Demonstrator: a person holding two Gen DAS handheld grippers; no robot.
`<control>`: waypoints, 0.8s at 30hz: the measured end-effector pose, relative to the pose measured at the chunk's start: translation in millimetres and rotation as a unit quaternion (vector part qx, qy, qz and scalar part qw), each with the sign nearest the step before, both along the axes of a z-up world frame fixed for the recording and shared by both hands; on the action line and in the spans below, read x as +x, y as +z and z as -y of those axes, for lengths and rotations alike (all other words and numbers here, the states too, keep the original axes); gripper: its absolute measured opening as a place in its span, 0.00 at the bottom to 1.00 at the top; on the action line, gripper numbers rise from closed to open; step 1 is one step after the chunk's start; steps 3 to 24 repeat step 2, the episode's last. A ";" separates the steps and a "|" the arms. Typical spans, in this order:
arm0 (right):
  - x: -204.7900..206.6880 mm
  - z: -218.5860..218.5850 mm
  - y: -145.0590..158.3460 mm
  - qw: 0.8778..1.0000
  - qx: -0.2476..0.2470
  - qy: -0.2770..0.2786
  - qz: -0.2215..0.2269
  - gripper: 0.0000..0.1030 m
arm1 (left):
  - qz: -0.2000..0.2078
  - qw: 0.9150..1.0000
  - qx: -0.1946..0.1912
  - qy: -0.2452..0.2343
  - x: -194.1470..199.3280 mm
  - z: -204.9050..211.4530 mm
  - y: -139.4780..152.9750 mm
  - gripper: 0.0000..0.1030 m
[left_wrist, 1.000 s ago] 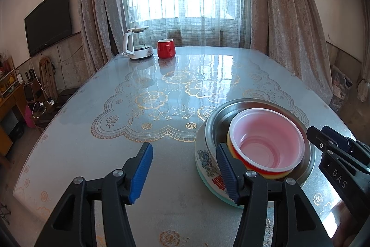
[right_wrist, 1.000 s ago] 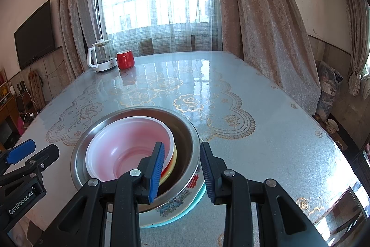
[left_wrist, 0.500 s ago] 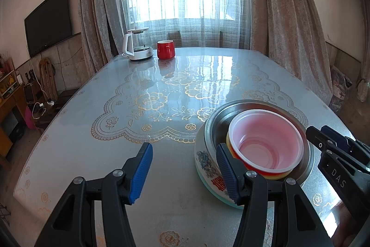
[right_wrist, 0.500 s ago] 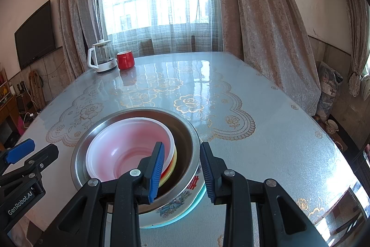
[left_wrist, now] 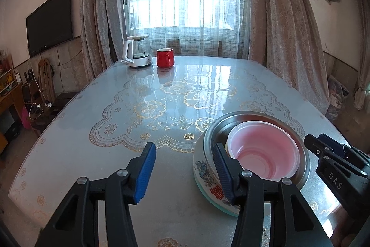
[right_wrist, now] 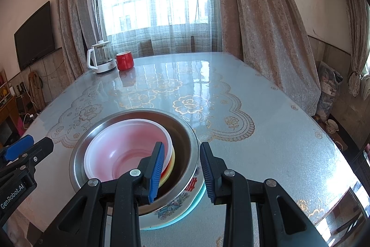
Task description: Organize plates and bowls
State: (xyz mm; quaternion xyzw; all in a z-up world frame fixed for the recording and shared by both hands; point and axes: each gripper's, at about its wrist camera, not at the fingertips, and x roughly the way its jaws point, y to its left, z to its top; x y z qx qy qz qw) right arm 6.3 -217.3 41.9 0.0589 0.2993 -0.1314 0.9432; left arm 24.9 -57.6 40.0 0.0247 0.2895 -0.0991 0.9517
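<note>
Your left gripper (left_wrist: pixel 183 171) hangs wide open and empty, just left of the nested stack near the table's (left_wrist: pixel 97 154) front edge. Your right gripper (right_wrist: pixel 182 171) is parted, its fingers straddling the steel bowl's (right_wrist: pixel 185 131) near rim without clamping it. The pink bowl (right_wrist: pixel 120 149) sits inside, above a yellow and red bowl of which only a rim sliver shows. The floral enamel bowl (left_wrist: pixel 203 170) and teal plate (right_wrist: pixel 196 198) beneath are mostly hidden.
</note>
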 end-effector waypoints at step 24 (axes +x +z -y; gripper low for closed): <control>0.5 7.8 1.6 1.000 0.007 -0.005 0.003 0.31 | -0.011 1.000 -0.006 -0.003 4.7 -5.5 -0.7 0.58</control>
